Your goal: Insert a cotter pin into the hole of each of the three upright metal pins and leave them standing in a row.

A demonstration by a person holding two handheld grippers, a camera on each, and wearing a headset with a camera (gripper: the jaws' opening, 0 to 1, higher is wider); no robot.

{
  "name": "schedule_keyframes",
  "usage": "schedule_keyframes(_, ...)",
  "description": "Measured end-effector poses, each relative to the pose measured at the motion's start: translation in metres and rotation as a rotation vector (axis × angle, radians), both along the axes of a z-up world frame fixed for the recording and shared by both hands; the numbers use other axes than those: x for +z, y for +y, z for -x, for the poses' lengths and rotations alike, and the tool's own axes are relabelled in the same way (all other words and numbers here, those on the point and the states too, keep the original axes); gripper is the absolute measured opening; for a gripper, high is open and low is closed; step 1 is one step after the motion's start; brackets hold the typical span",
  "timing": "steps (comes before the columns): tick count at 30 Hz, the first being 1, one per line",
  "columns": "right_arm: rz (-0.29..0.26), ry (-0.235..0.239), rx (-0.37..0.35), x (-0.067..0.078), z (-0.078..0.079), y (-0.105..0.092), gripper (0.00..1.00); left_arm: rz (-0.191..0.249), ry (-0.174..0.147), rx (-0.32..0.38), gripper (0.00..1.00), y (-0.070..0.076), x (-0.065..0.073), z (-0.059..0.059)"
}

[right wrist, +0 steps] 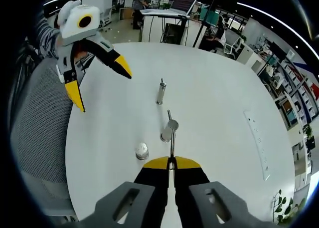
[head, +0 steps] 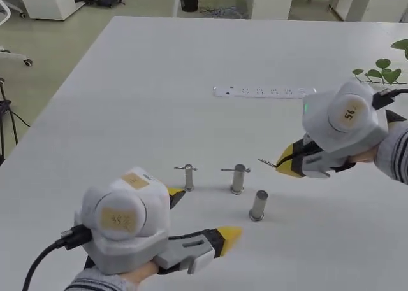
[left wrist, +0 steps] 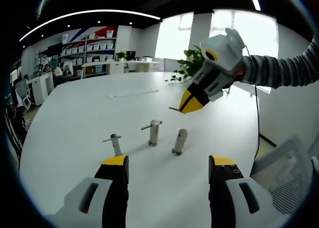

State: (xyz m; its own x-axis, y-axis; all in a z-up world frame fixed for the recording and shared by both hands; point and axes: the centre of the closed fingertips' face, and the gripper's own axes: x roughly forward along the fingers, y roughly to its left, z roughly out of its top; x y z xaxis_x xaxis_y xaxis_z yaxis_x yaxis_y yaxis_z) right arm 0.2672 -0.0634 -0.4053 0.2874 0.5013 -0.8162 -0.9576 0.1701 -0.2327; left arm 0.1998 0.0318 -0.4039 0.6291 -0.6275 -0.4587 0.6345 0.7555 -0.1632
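Three upright metal pins stand on the white table. The left pin (head: 188, 176) and the middle pin (head: 237, 178) each have a cotter pin through the top. The right pin (head: 258, 205) stands a bit nearer and has none. My right gripper (head: 285, 164) hovers to the right of them, shut on a thin cotter pin (head: 266, 162) that points towards the pins. Along its own jaws, that gripper (right wrist: 172, 163) holds the cotter pin (right wrist: 171, 138) above the bare pin (right wrist: 142, 150). My left gripper (head: 203, 213) is open in front of the row, empty, its jaws (left wrist: 169, 160) wide apart.
A white power strip (head: 264, 92) lies further back on the table (head: 127, 100). A green plant (head: 382, 71) sits at the far right edge. Chairs and desks stand beyond the table; a mesh chair (right wrist: 35, 138) is beside the near edge.
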Motion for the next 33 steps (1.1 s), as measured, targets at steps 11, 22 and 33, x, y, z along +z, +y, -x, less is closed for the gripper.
schedule_keyframes(11,0.016,-0.055,0.145,-0.001,0.027,0.022,0.00,0.117,0.084,0.028,0.47,-0.005,0.006,-0.002)
schedule_keyframes(22,0.014,-0.097,0.249,-0.004,0.048,0.038,0.00,0.211,0.170,0.040,0.36,-0.012,0.003,0.001)
schedule_keyframes(33,0.000,-0.104,0.319,-0.005,0.069,0.050,0.00,0.318,0.233,0.057,0.20,-0.019,0.006,0.005)
